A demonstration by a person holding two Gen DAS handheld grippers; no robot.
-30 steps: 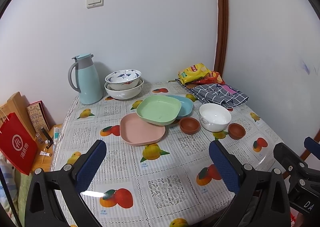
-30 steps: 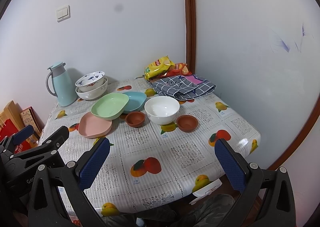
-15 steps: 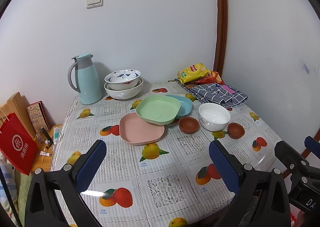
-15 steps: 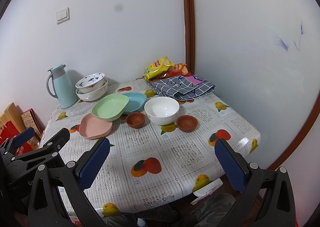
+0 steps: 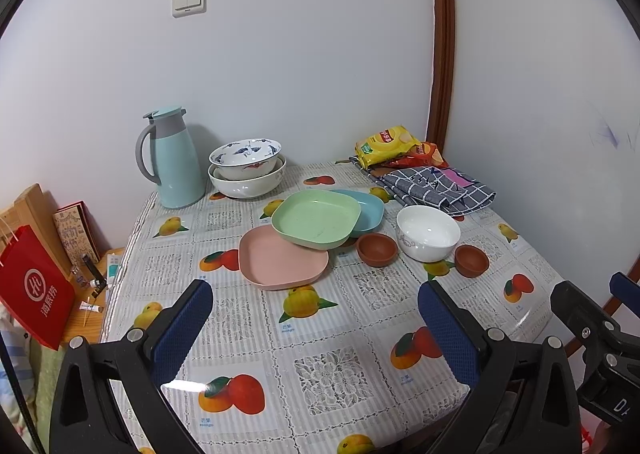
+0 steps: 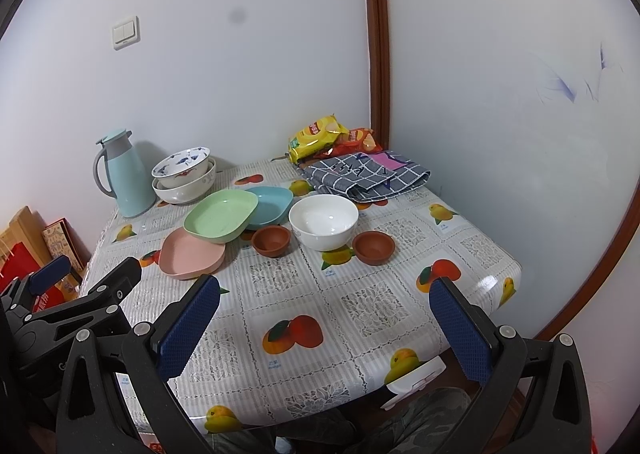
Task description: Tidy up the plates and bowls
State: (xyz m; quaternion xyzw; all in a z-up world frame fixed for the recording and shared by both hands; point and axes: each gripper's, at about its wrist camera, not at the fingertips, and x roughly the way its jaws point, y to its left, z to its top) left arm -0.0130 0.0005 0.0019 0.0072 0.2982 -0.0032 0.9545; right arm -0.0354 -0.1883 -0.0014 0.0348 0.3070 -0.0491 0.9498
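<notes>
Table (image 5: pixel 248 338), fruit-print cloth. Plates cluster mid-table: green plate (image 5: pixel 316 217) lies tilted over the pink plate (image 5: pixel 280 264) at its 7 o'clock and the blue plate (image 5: pixel 366 205) at its 2 o'clock. White bowl (image 5: pixel 428 232) at 3 o'clock of the plates, a brown cup (image 5: pixel 377 250) and another (image 5: pixel 472 260) flanking it.

Left gripper (image 5: pixel 316 328) and right gripper (image 6: pixel 326 332): jaws apart, empty, hovering at the near edge.

Take the green plate first, by its rim; it rides loosely.

Versus 1.0 s ago: your view sits slightly higher; dishes are unmoved.
</notes>
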